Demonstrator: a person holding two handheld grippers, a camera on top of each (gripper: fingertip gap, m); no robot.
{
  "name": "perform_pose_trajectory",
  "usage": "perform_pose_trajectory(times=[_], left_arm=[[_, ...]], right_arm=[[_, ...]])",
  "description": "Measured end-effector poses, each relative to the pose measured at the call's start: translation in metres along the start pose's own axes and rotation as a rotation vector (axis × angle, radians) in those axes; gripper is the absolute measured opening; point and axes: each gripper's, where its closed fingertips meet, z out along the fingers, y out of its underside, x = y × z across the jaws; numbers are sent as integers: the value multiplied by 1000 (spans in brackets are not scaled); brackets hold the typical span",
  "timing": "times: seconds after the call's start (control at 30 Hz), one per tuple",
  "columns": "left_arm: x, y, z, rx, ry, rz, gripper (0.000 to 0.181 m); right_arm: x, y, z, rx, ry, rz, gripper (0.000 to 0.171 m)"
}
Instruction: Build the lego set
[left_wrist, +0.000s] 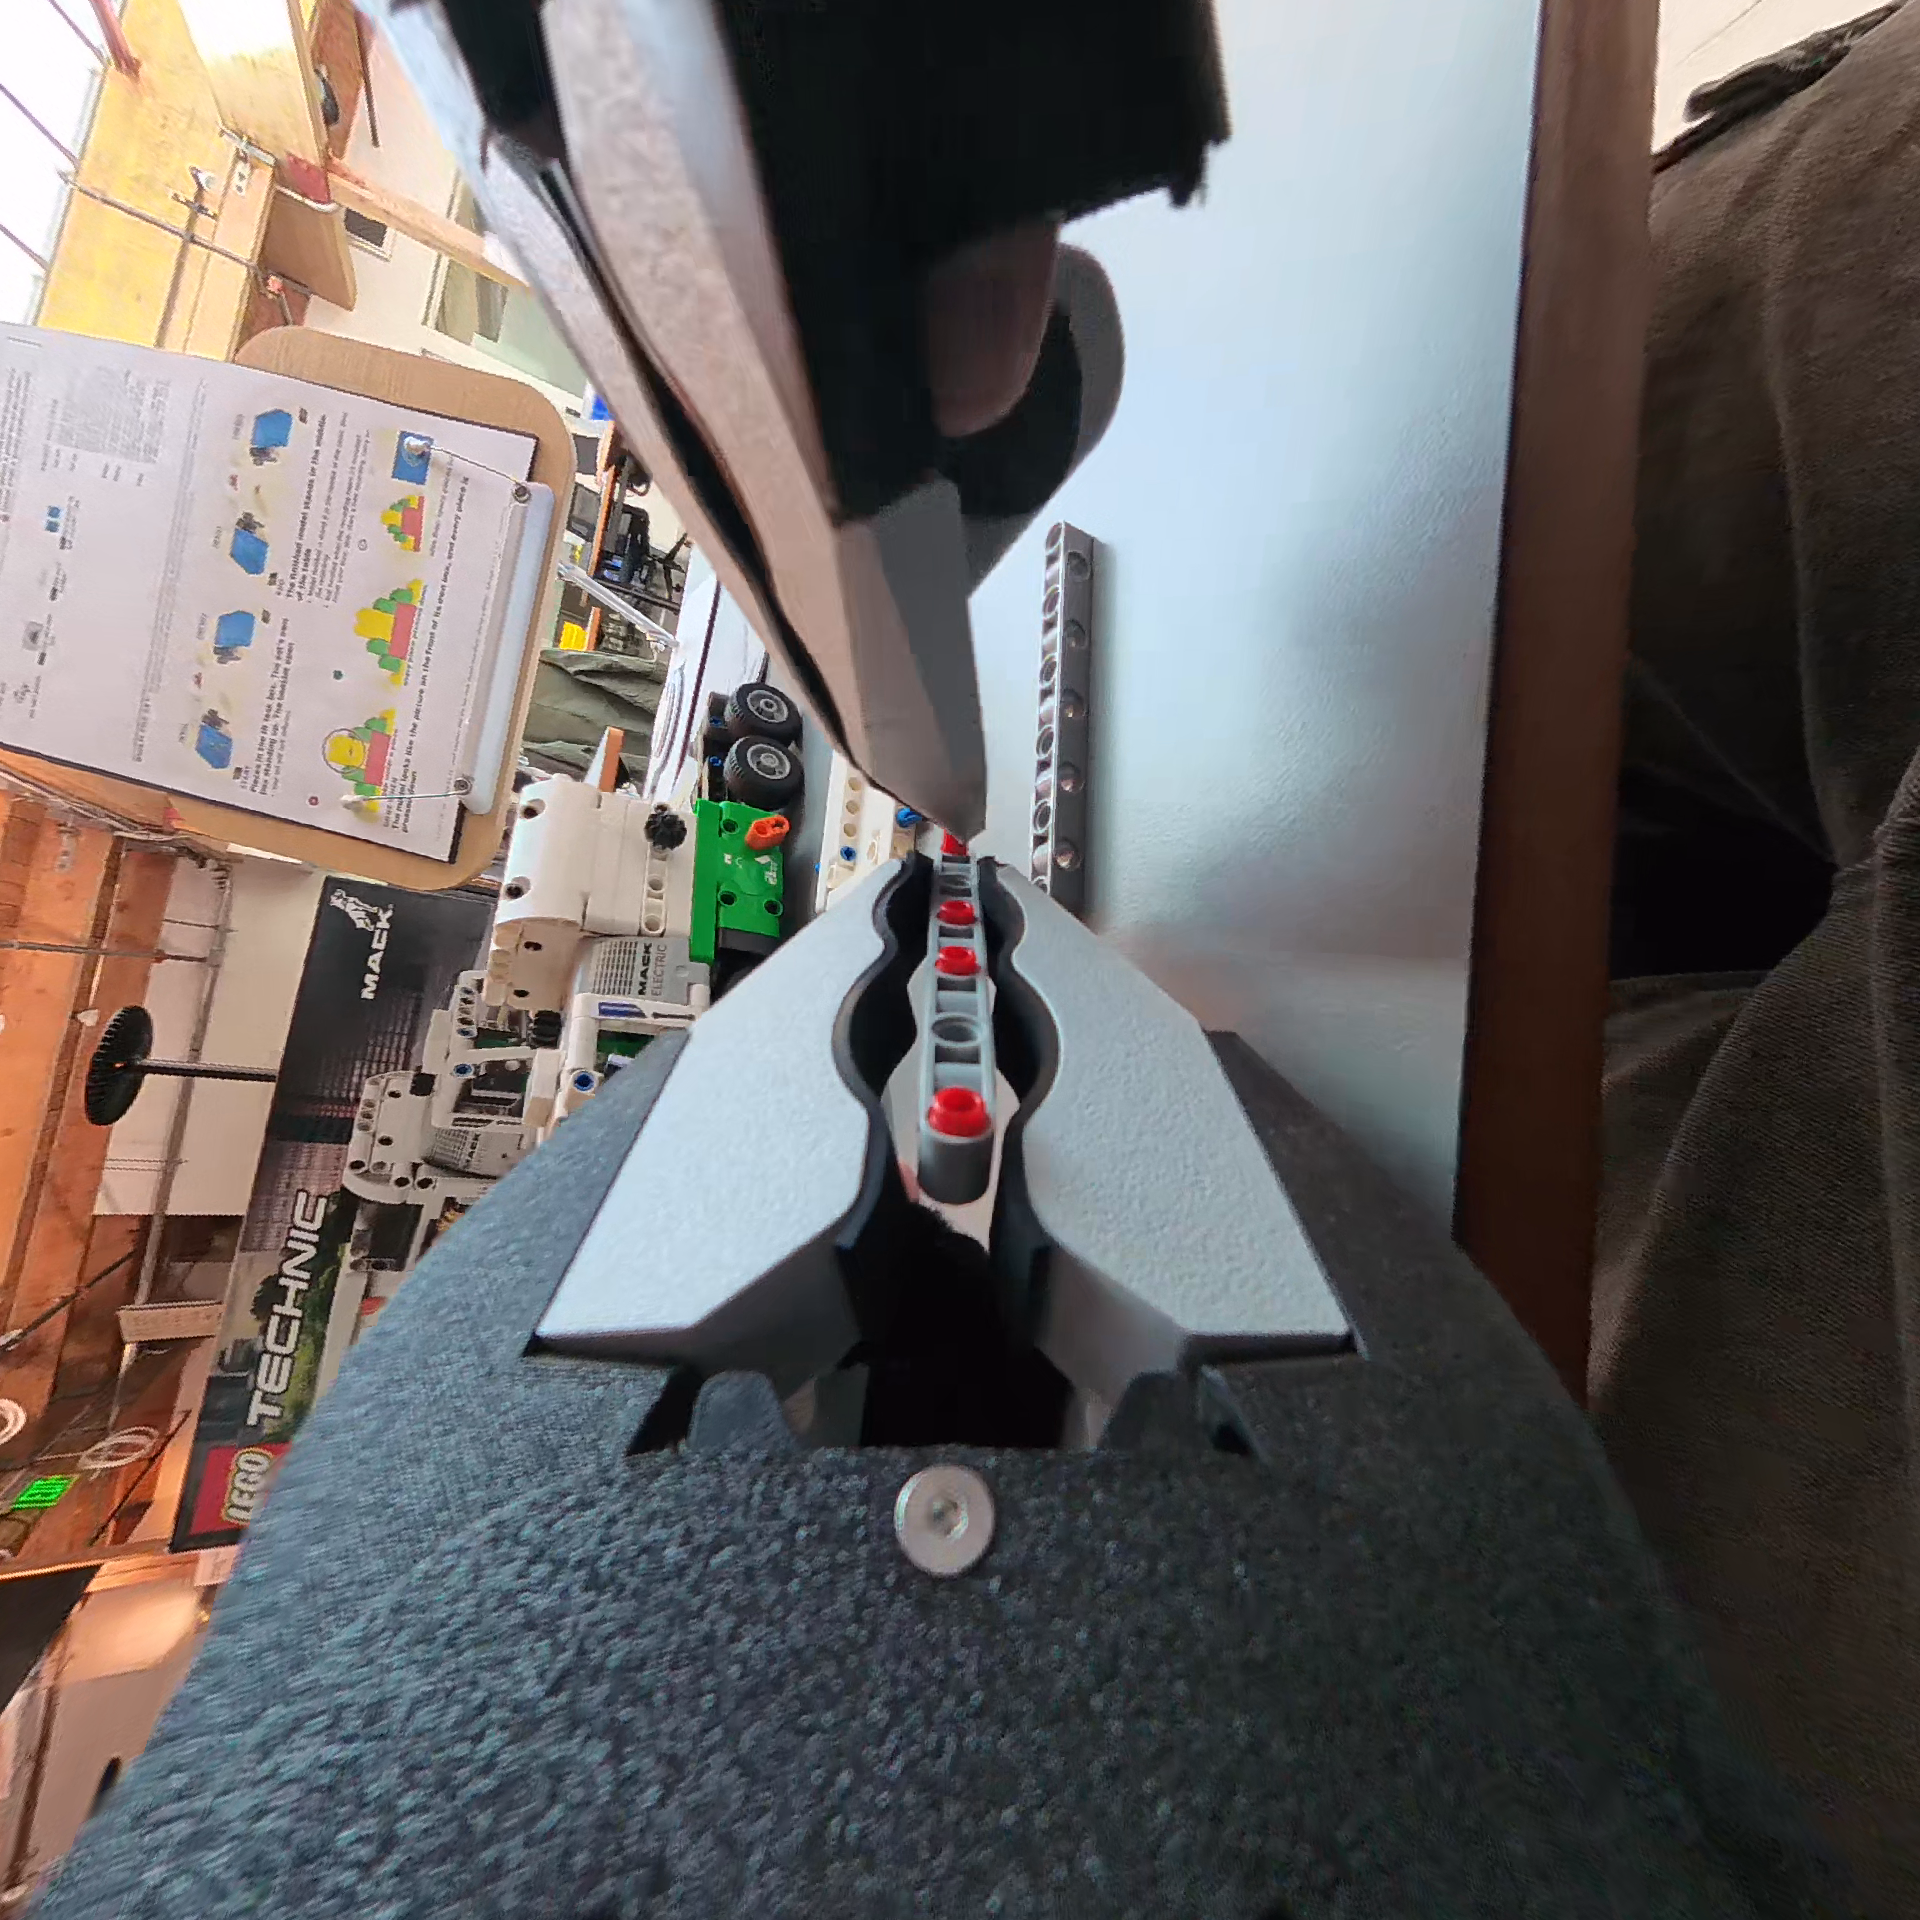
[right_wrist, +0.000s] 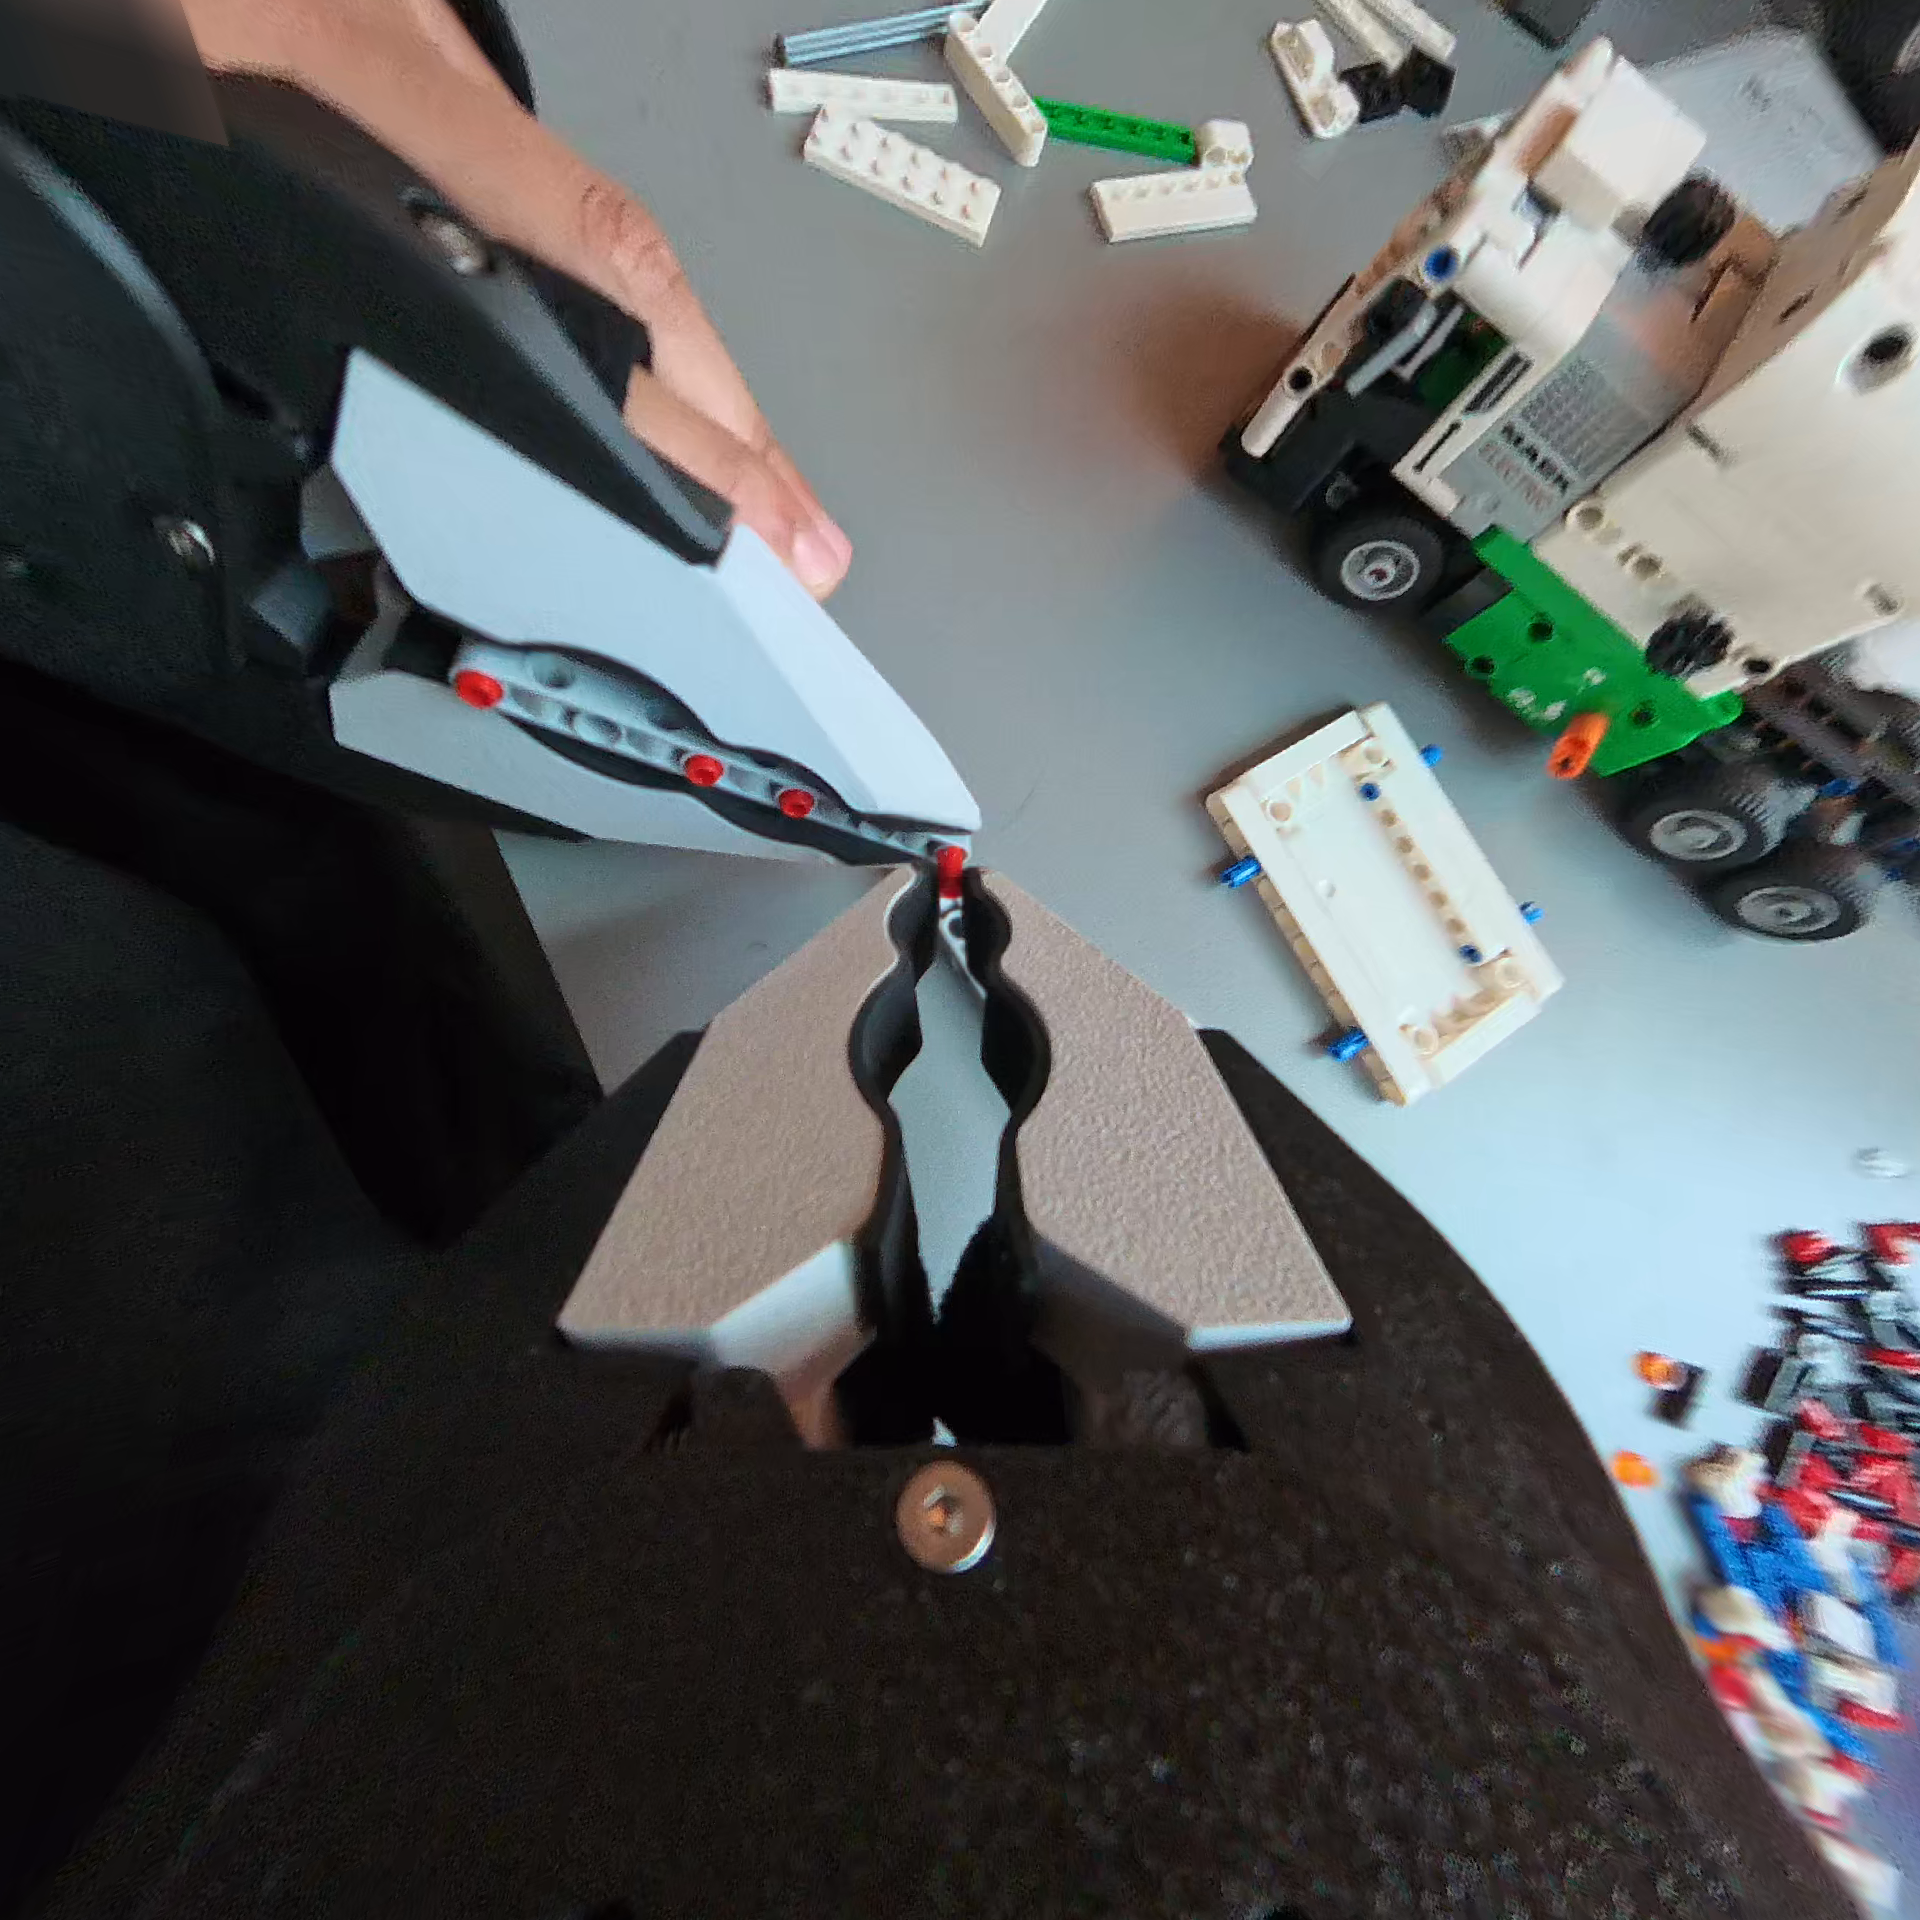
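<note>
Over grey table (right_wrist: 1091, 540) | left fingers (left_wrist: 956, 862) clamp grey beam (left_wrist: 961, 1023) | right fingers (right_wrist: 948, 883) pinch red pin (right_wrist: 949, 864)

Grey-fingered hand-held gripper (right_wrist: 951, 883), black textured body, silver screw

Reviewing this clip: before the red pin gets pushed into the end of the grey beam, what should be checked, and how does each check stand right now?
1. Left gripper clamped on the grey beam: ok.
2. Right gripper gripping the red pin at its tips: ok.
3. Pin meets the beam's end hole: ok, seemingly; seating depth cannot tell.
4. Pin square to the hole: cannot tell, right wrist view blurred.
5. Three other red pins already in the beam: ok.
6. White panel and truck apart from both grippers: ok.
</note>
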Motion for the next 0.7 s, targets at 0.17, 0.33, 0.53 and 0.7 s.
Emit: perform_pose_trajectory(times=[0.17, 0.33, 0.53, 0.7], left_arm=[[2, 1, 1, -16, -15, 52, 7], [-1, 1, 1, -16, -29, 42, 7], [-5, 2, 1, 0, 3, -68, 7], [-2, 1, 2, 6, 18, -69, 7]], right_arm=[[-2, 3, 2, 38, -152, 240, 3], [-1, 0, 1, 98, -272, 448, 3], [3, -5, 1, 164, -172, 308, 3], [2, -1, 6, 128, -58, 132, 4]])
